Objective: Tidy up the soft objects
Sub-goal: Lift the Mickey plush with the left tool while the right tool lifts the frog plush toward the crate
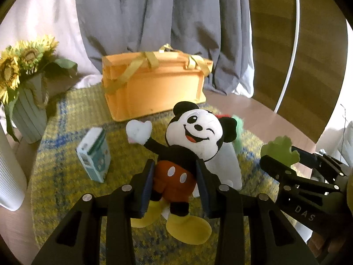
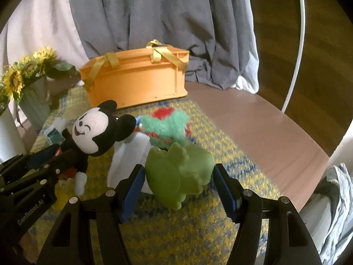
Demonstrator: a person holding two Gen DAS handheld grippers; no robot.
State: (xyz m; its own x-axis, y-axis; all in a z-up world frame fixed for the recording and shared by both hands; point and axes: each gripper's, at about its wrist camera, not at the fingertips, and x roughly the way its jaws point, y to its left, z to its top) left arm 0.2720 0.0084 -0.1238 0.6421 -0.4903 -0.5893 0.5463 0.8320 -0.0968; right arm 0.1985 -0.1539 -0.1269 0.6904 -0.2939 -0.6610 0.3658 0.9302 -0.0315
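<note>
My left gripper is shut on a Mickey Mouse plush at its red shorts and holds it above the rug; the plush also shows in the right wrist view. My right gripper is shut on a green soft toy, which peeks out in the left wrist view. A fluffy teal and red plush lies on the rug beyond them. An orange basket with yellow ribbon handles stands further back, also in the right wrist view.
A yellow and blue rug covers the round wooden table. A teal and white carton stands left. A vase of sunflowers sits far left. A white cloth lies under the toys. Grey curtains hang behind.
</note>
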